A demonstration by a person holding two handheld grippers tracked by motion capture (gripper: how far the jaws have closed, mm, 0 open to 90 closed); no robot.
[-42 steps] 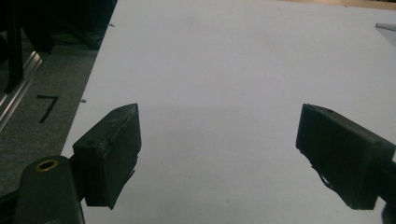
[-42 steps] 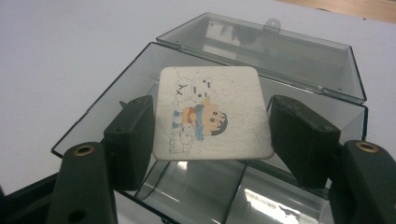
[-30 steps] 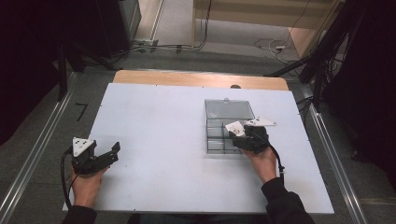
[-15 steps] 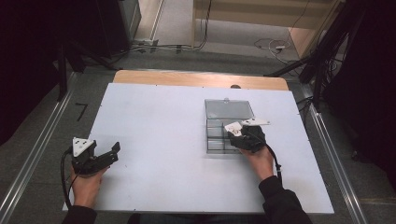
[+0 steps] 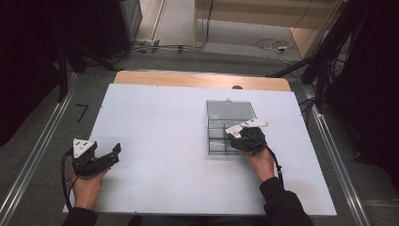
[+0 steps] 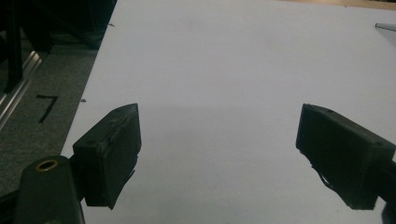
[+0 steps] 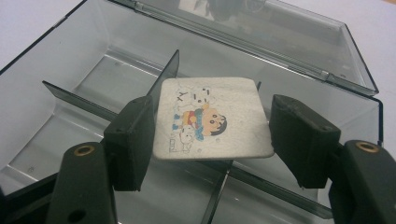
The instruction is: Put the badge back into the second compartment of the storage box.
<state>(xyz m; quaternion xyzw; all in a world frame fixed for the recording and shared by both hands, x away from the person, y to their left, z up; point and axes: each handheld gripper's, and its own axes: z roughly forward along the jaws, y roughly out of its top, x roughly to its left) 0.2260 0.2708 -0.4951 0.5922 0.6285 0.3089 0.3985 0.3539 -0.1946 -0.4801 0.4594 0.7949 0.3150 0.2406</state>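
- Wide bare stretch of white table across the centre and left of the high view, open to passage.
- Clear compartment box right of centre, its raised lid blocking the far side.
- Thin dividers inside the box in the right gripper view, narrowing each compartment.
- Right gripper clamped on a cartoon card, held above the dividers at the box's near edge.
- Left gripper spread wide at lower left, bare table between.
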